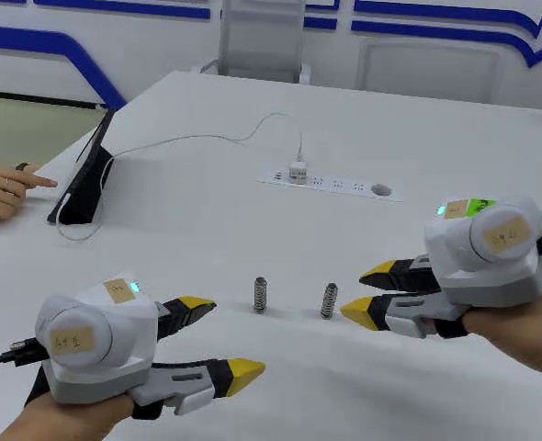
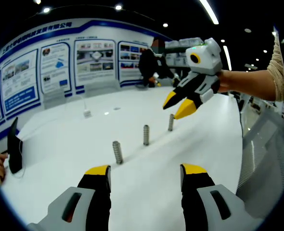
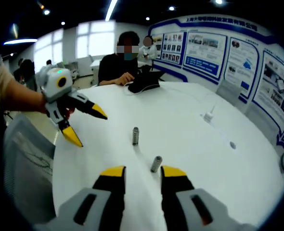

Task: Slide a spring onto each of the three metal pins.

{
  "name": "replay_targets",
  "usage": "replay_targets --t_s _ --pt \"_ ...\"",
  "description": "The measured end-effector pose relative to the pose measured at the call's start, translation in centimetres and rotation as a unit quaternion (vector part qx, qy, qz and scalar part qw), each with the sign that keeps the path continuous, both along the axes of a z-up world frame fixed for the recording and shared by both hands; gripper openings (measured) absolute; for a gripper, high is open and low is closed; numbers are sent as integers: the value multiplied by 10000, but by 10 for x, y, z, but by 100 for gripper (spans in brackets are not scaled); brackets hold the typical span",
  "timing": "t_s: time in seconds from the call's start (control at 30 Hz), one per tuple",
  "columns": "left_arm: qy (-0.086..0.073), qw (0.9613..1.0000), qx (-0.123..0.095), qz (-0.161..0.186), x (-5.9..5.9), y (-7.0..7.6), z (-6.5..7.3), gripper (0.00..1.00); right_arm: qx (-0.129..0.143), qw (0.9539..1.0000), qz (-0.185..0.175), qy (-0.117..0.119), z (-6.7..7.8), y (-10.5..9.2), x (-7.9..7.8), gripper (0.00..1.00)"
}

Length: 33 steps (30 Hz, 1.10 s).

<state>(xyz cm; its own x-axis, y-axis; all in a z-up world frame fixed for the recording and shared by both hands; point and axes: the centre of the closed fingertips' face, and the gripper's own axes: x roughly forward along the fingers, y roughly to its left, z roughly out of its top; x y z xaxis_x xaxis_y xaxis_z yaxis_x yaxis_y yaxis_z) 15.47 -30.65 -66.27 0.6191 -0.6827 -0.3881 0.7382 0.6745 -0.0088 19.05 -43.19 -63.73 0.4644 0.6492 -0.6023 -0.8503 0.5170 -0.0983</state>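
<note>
Two short upright pins stand on the white table (image 1: 207, 230), each wrapped in a coiled spring: a left one (image 1: 260, 294) and a right one (image 1: 329, 300). The left gripper view shows three such sprung pins in a row (image 2: 117, 152) (image 2: 146, 134) (image 2: 171, 122). My left gripper (image 1: 223, 336) (image 2: 146, 170) is open and empty, short of the left pin. My right gripper (image 1: 365, 292) (image 3: 143, 172) is open just right of the right pin (image 3: 156, 164), whose top stands between the yellow tips. The farther pin (image 3: 135, 136) stands free.
A power strip (image 1: 331, 184) with a white plug and cable (image 1: 297, 170) lies mid-table. A black tablet (image 1: 83, 184) stands at the left edge by a person's hand (image 1: 5, 188). A chair (image 1: 262, 37) is at the far side. People sit across the table (image 3: 122, 62).
</note>
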Motion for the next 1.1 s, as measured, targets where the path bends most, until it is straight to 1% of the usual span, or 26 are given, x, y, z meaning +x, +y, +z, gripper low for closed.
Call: replay_targets --t_s 0.17,0.27,0.5,0.63,0.73,0.93,1.03,1.1 --pt "-1 10000 -13 11 0 0 1 60 119 9997 -196 -45 2 -16 -4 31" --pt "5 10000 -22 10 0 0 1 60 196 9992 -346 -94 3 -29 -7 32" --pt "15 10000 -24 -11 0 -2 0 60 255 9975 -637 -142 -3 -58 -11 37" --pt "20 10000 -15 -20 0 -3 0 61 341 9963 -774 -160 -6 -70 -13 41" --pt "28 10000 -10 -20 0 -3 0 61 360 9957 -830 -202 -9 -78 -16 44" --pt "56 10000 4 15 -1 -1 -3 62 434 9951 -869 -180 -20 -91 -25 48" --pt "77 10000 16 28 -2 -1 -5 62 470 9948 -886 -149 -25 -95 -29 51" --pt "88 10000 12 36 -2 -1 -6 62 468 9949 -868 -192 -27 -98 -30 53"
